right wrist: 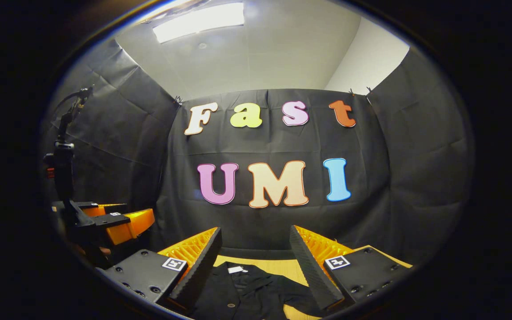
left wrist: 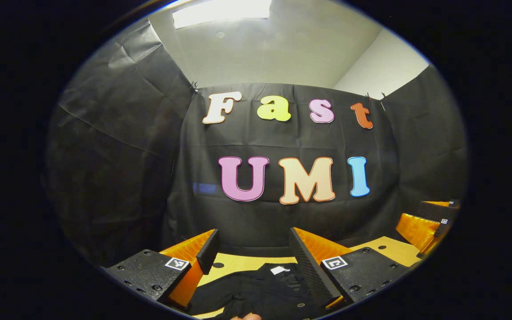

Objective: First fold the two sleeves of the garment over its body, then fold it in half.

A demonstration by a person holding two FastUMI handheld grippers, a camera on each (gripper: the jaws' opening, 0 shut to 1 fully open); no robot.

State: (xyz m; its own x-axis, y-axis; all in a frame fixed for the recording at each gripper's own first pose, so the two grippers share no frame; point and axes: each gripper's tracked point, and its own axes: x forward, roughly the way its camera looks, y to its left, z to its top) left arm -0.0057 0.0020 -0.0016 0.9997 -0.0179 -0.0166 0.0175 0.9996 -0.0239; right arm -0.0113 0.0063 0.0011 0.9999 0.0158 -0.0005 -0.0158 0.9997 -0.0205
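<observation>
Left gripper view: left gripper (left wrist: 252,253) held above the table w/ fingers spread wide, nothing between them; under and just beyond lies the black garment (left wrist: 260,289) on the yellow table (left wrist: 242,263), white neck label (left wrist: 279,270) facing up. Farther right, the right gripper (left wrist: 429,224) hangs over the table edge. Right gripper view: right gripper also spread, garment below it, left gripper off to the left; black cloth wall (right wrist: 260,226) at back.

garment (right wrist: 247,293) on table (right wrist: 282,266), left tongs (left wrist: 252,249) and right tongs (right wrist: 256,251) above it
</observation>
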